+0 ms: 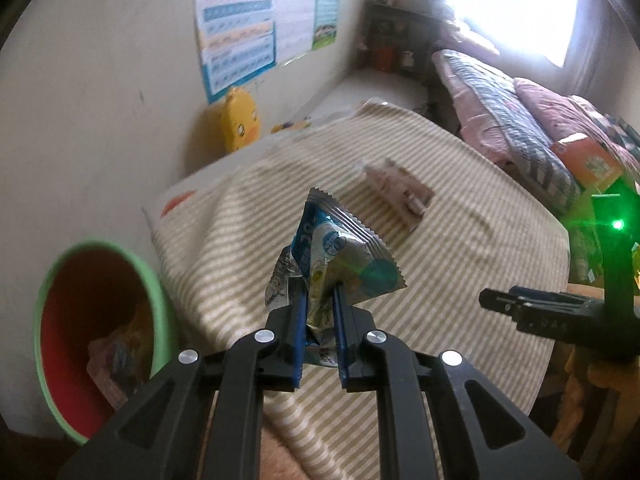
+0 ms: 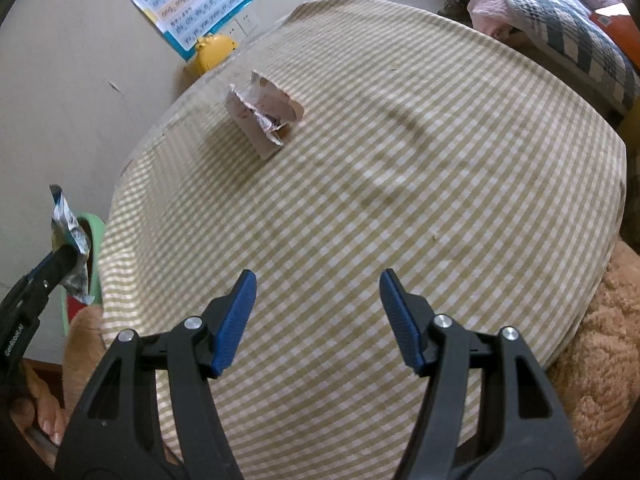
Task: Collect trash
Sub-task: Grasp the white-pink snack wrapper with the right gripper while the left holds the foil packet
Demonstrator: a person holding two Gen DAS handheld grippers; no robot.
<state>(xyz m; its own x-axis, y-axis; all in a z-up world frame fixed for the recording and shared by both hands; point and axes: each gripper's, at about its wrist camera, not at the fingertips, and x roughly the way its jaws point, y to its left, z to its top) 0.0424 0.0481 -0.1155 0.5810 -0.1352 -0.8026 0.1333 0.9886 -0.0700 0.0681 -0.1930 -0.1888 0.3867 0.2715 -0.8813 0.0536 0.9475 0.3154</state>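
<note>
Your left gripper [image 1: 320, 300] has its jaws pinched tight on a crumpled blue-and-silver wrapper [image 1: 340, 252], which stands up out of the pads and is lifted clear of the checked cloth on the tabletop [image 2: 400, 200]. That piece is picked but not yet binned. The green bin with the red inside [image 1: 96, 332] sits low and to the left of that gripper, down beside the tabletop's edge, and it already holds some crumpled packaging at the bottom, so part of the job looks done.

Your right gripper [image 2: 318, 320] hangs over the near part of the cloth with its jaws standing well apart and nothing between them. Ahead of it and a little to its left, well apart from the pads, lies a torn pinkish-grey wrapper [image 2: 264, 116], flat on the cloth near the far edge. In the left wrist view the same wrapper lies just beyond the held one and slightly to the right.

So, as far as these views show, you have one wrapper in hand to carry over and down to the bin, and one wrapper to collect with the empty right gripper. No other litter shows on the cloth. The orange pack on the bedding, far to the right, may or may not count as trash; that cannot be told from here.
</note>
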